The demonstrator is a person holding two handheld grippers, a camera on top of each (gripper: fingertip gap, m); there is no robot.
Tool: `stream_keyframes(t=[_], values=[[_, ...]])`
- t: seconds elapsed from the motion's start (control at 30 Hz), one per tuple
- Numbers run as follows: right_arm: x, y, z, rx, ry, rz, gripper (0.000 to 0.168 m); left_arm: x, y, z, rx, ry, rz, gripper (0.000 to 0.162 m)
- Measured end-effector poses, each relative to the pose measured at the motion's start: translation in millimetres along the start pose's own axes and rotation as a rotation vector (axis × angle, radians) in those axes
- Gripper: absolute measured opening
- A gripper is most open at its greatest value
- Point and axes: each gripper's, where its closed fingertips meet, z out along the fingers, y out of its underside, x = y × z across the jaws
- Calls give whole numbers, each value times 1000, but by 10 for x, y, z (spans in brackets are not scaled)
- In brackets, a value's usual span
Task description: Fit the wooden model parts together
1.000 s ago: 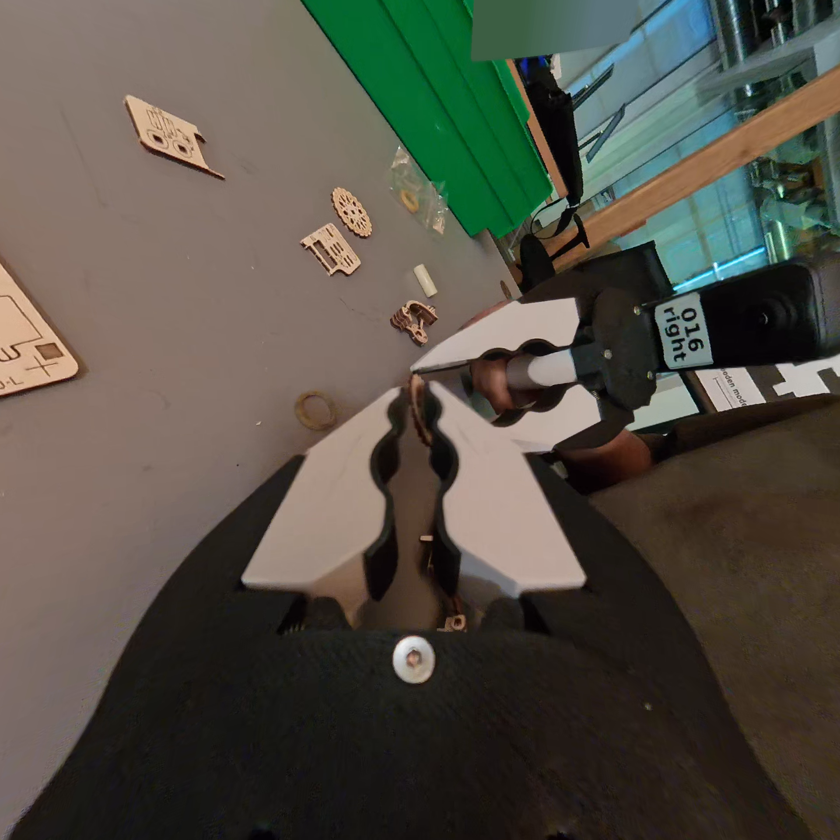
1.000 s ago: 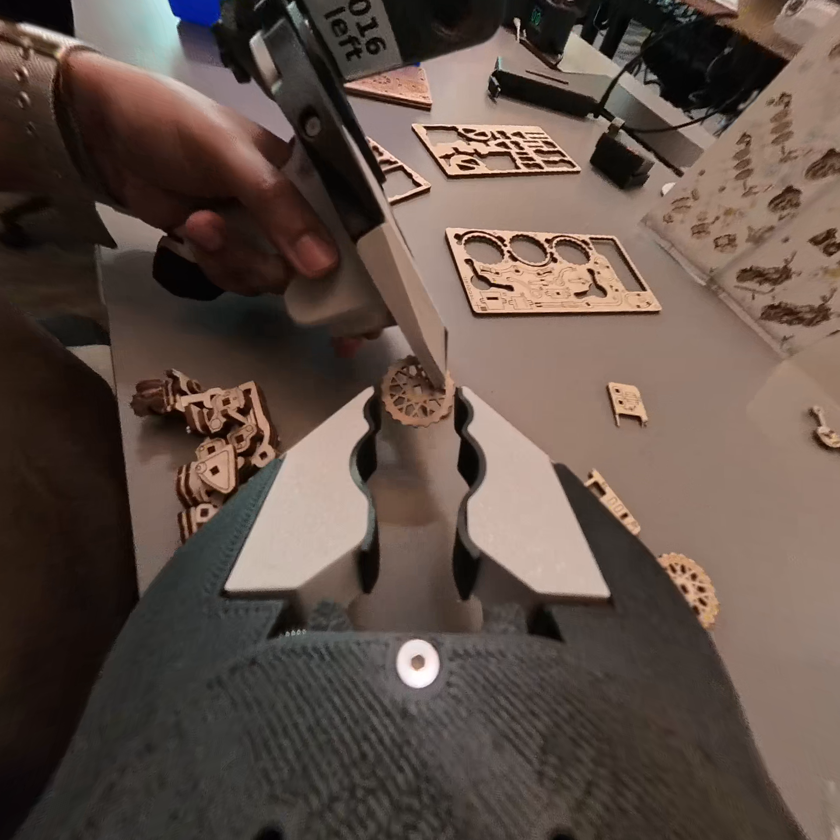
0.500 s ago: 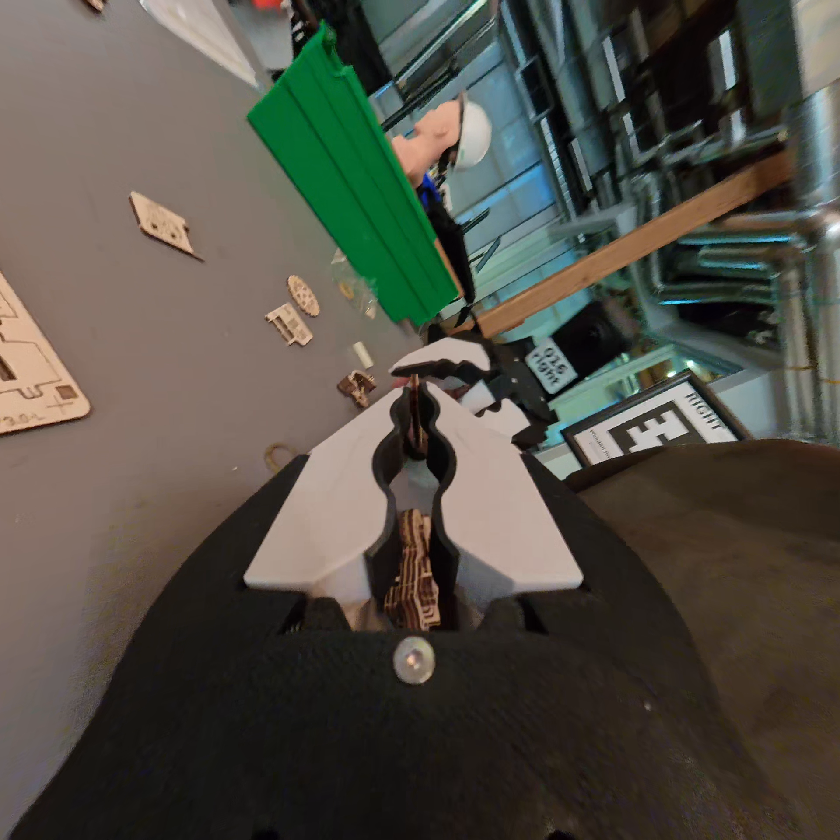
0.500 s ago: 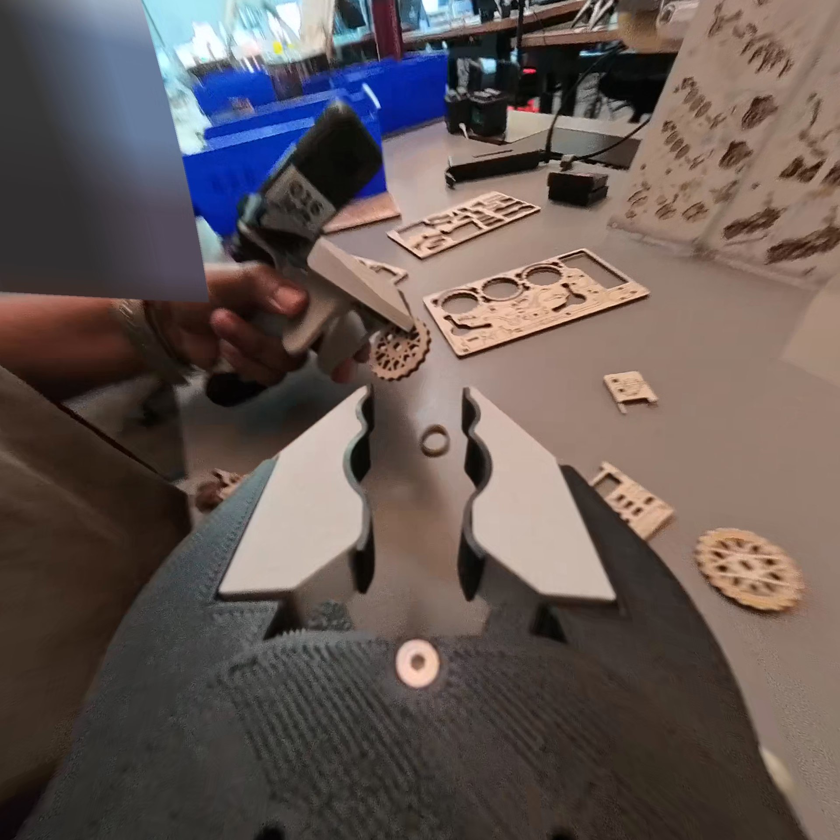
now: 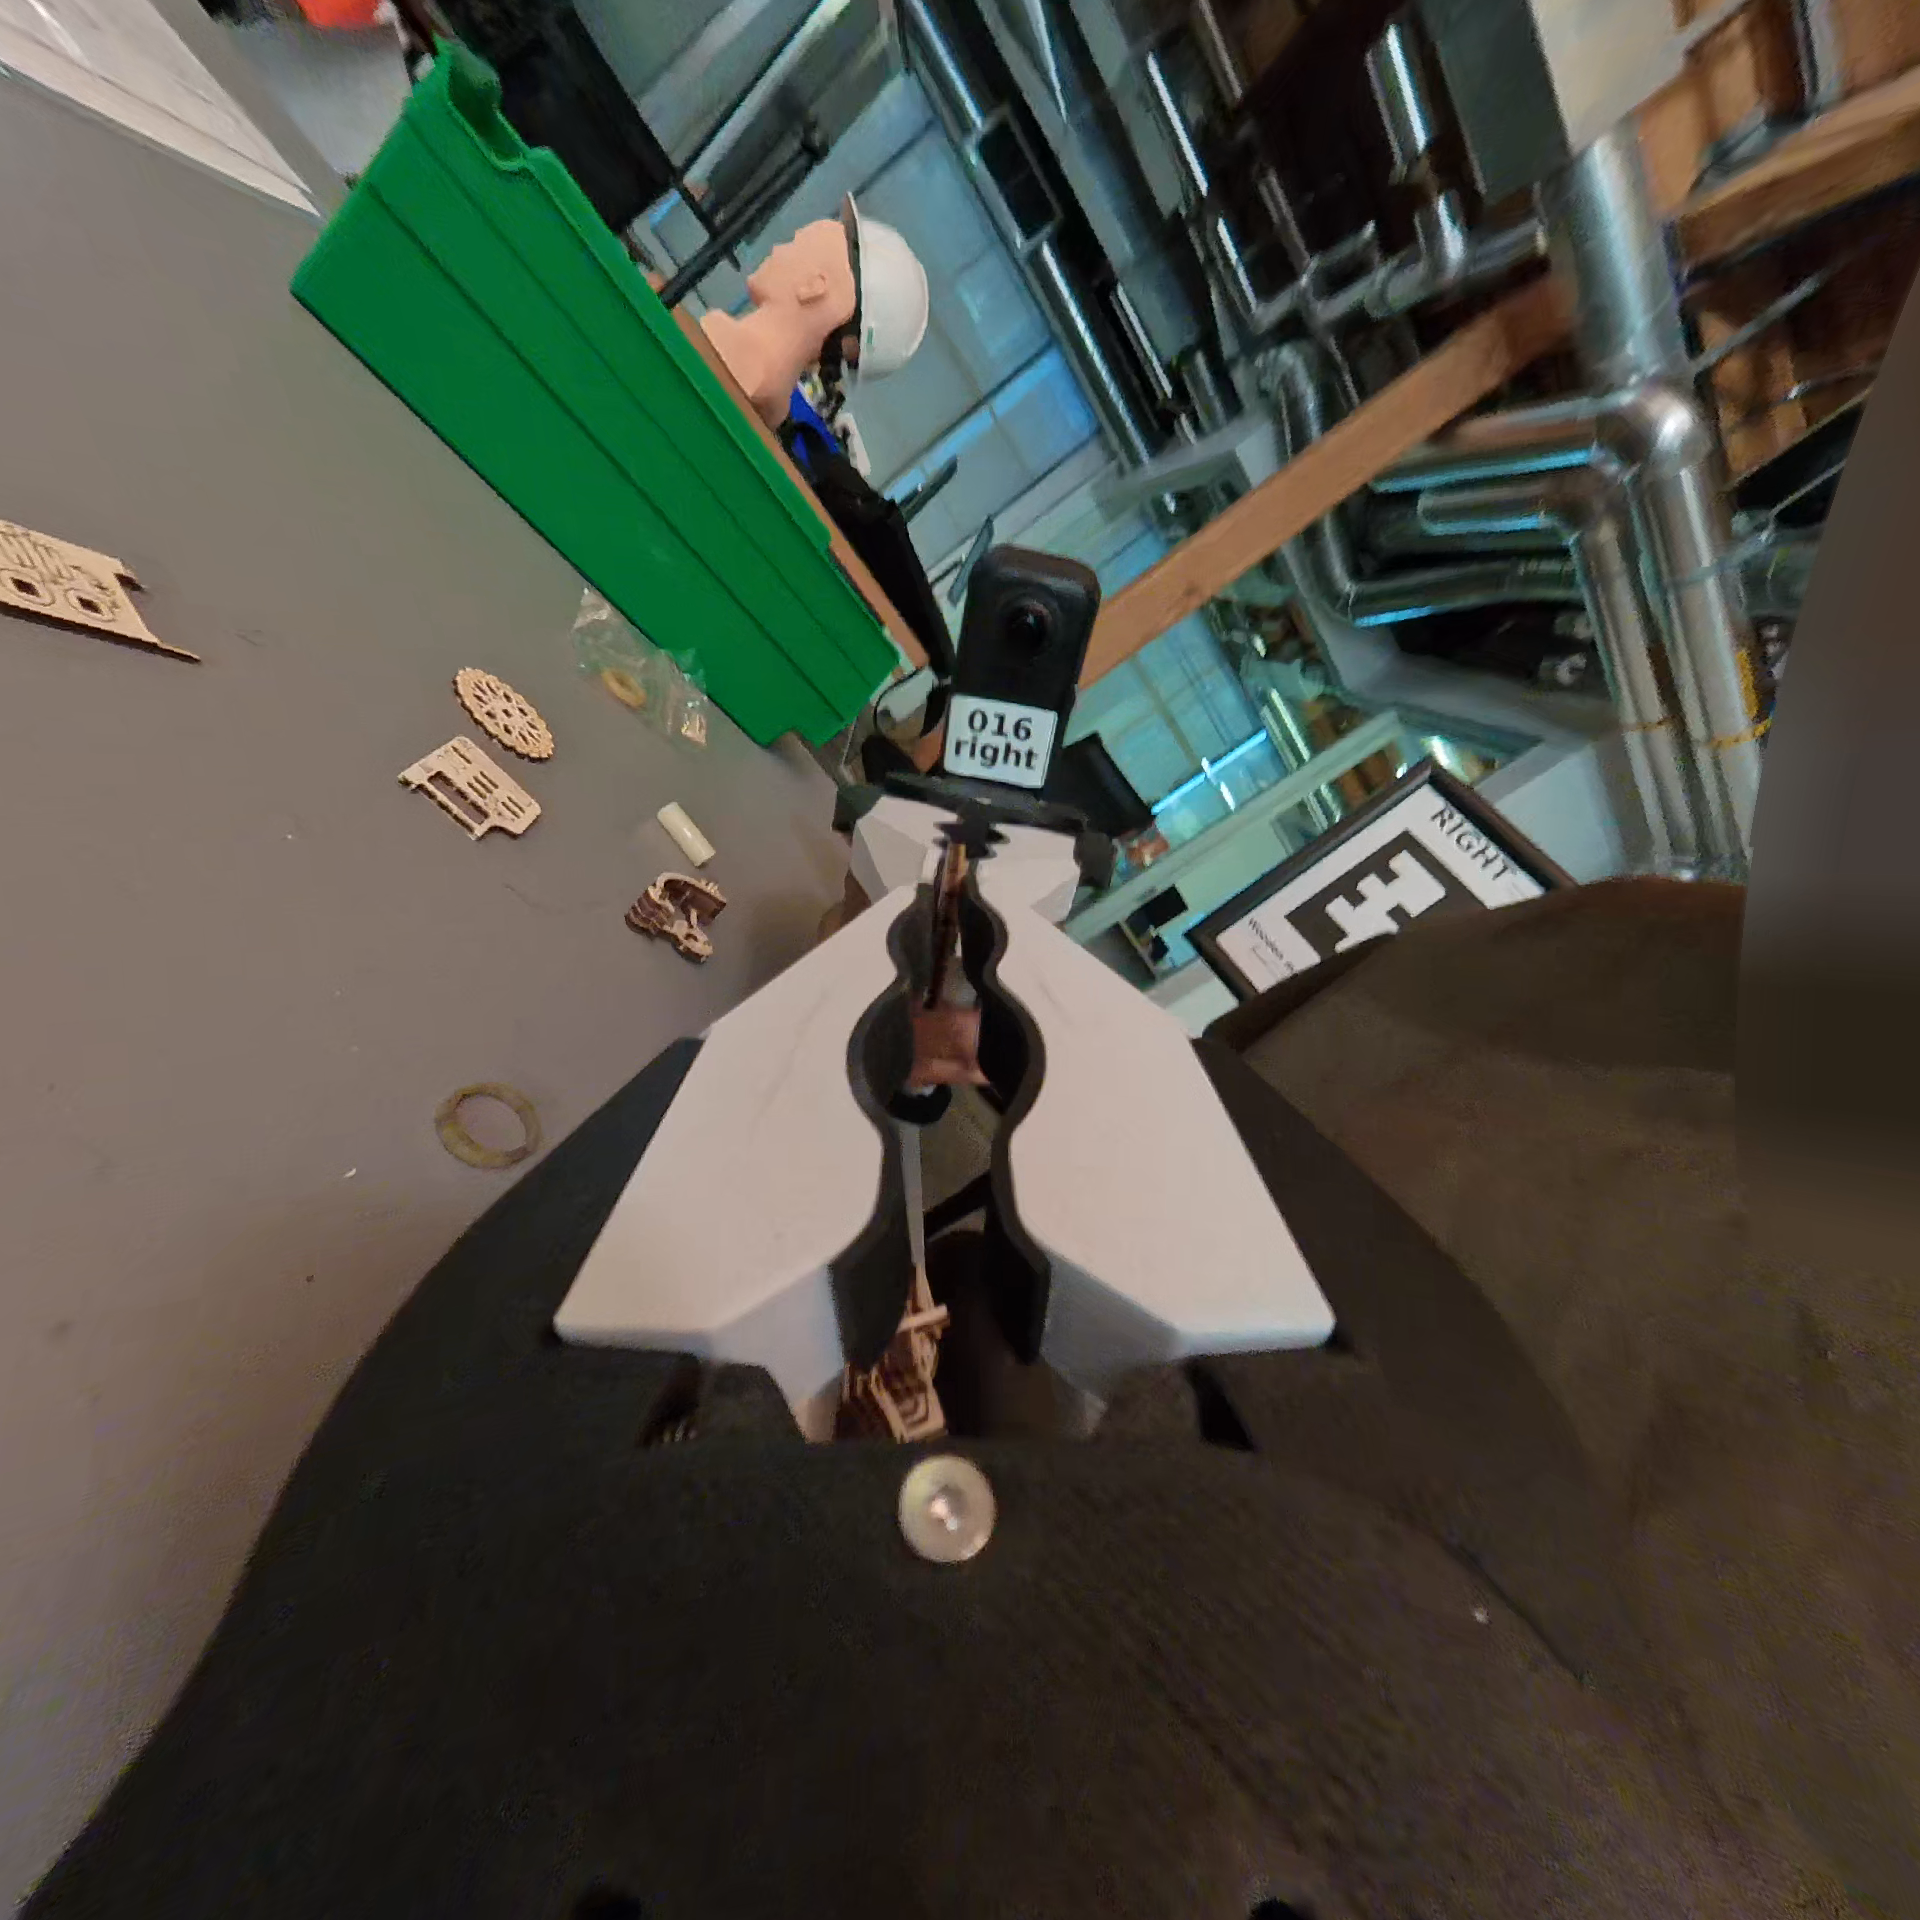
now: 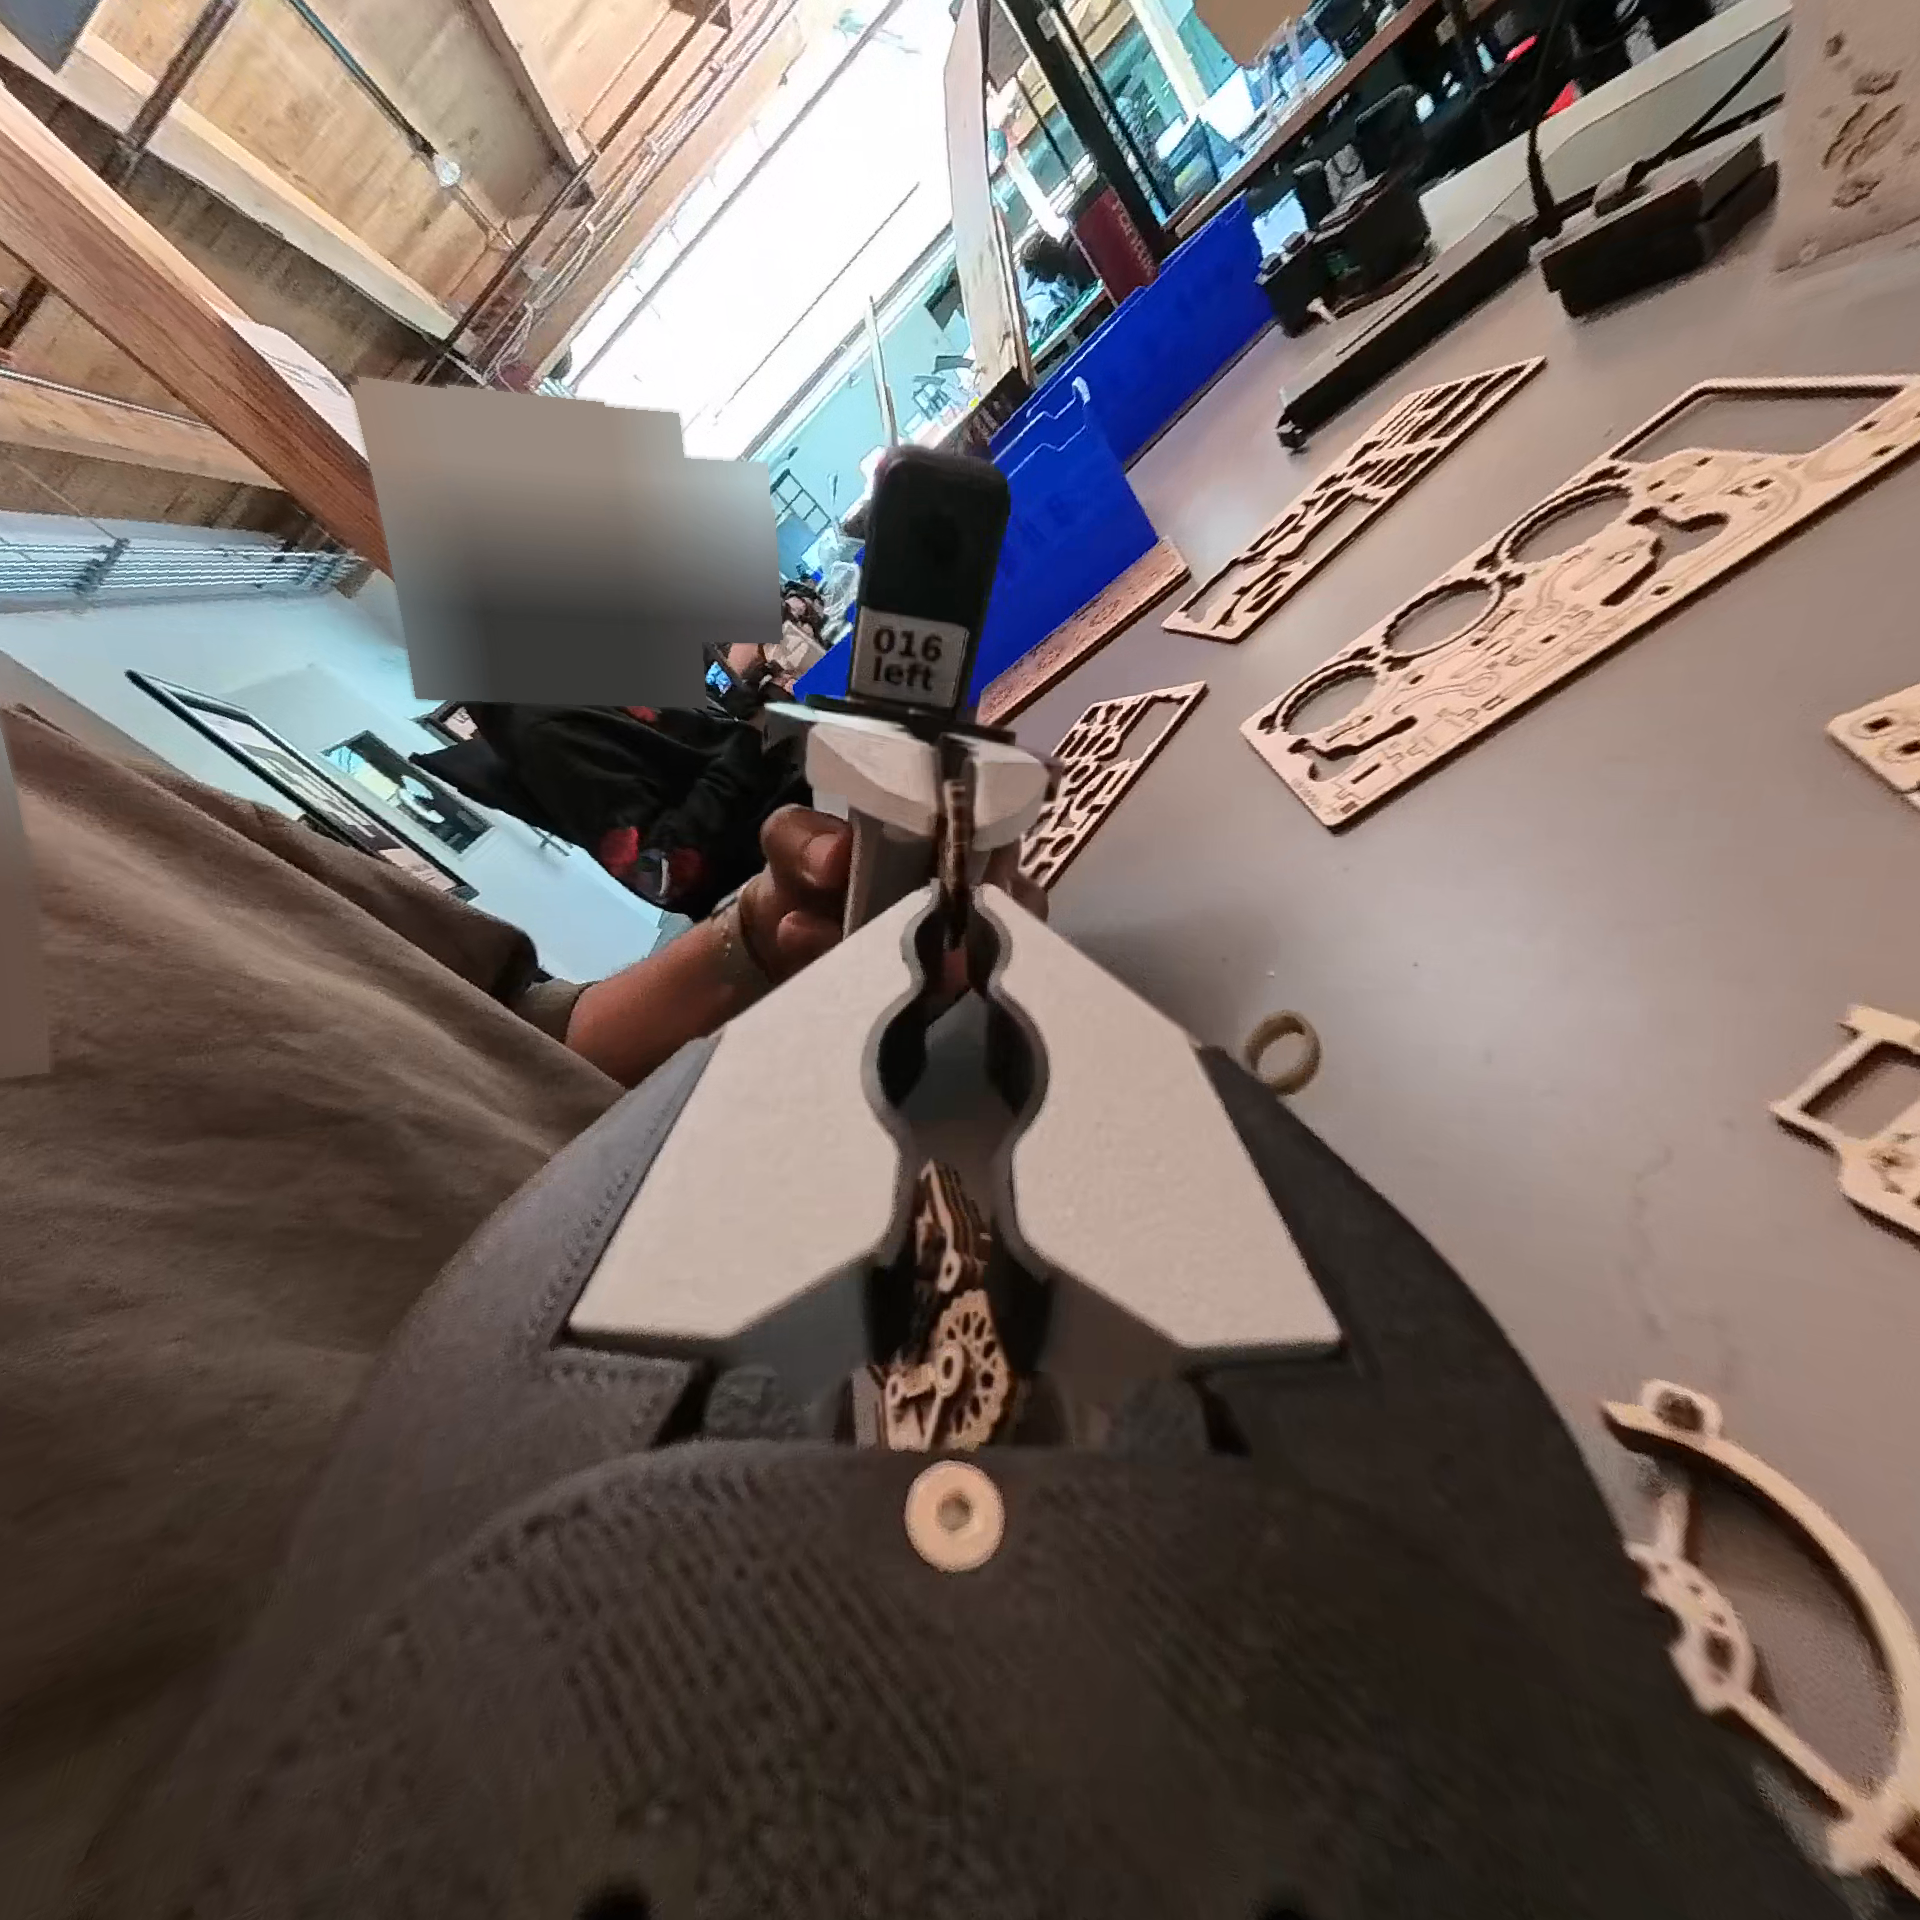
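Both grippers are meeting tip to tip above the near edge of the grey table (image 5: 260, 935).

Left wrist view, left to right:
- A flat wooden panel piece (image 5: 62, 603) is lying near the left edge of the picture.
- A second wooden gear (image 5: 504, 713) and a small slotted plate (image 5: 470, 787) are sitting side by side further in.
- A thin wooden ring (image 5: 486, 1125) is lying nearer the gripper.
- A clear plastic bag (image 5: 639, 681) is resting against the green bin (image 5: 582, 416); a pale ring and small bits are showing inside the bag. The bin's contents are hidden.
- A small white cylinder (image 5: 686, 833) and a little assembled wooden piece (image 5: 675, 914) are lying below the bag.
- The left gripper (image 5: 943, 935) is pinching a wooden gear (image 5: 943, 925), edge-on, between its closed fingers.

Right wrist view:
- The right gripper (image 6: 956, 914) is closing its tips on the same gear (image 6: 954, 831) from the opposite side.
- A person's hand (image 6: 795, 894) is holding the left gripper's handle.
- An assembled wooden model block (image 6: 945, 1320) is lying under the fingers.
- Cut-out wooden sheets (image 6: 1538, 623) are spreading toward the far right corner.
- A blue bin (image 6: 1091, 488) is standing at the far edge, contents not visible.
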Motion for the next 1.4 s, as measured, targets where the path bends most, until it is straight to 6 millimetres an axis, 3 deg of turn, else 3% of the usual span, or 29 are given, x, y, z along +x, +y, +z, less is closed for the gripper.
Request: stream_keyframes(t=[0.03,0.2,0.37,0.53,0.6,0.67,0.7,0.8,0.87,0.97,1.03,1.2,1.4], values=[[-13,19,13,-10,-5,4,2,8,25,-17,-31,-3,11,1],[-1,83,80,-49,11,-14,4,-4,136,-122,-159,-55,68,0],[403,-21,-65,-134,342,-309,15,-256,-125,-304,-19,-211,36,0],[792,385,39,-441,575,-428,21,-539,-191,-501,25,-327,-32,0],[860,472,95,-485,611,-448,23,-597,-154,-494,4,-375,-11,0],[889,490,122,-504,640,-482,14,-623,-104,-469,-23,-396,3,0],[892,492,126,-516,647,-510,1,-630,-86,-458,-32,-402,6,0],[890,488,115,-537,650,-541,0,-638,-64,-434,-35,-397,-1,0],[839,350,99,-444,643,-552,0,-650,-58,-426,-29,-399,-8,0],[540,43,134,-233,521,-553,0,-656,-26,-386,-31,-401,-9,0],[412,-50,149,-167,468,-543,0,-636,11,-325,-38,-389,-7,0],[426,30,168,-181,485,-557,0,-482,47,-145,8,-266,-90,0],[340,-24,165,-168,520,-659,0,-389,12,-115,60,-160,-187,0]])
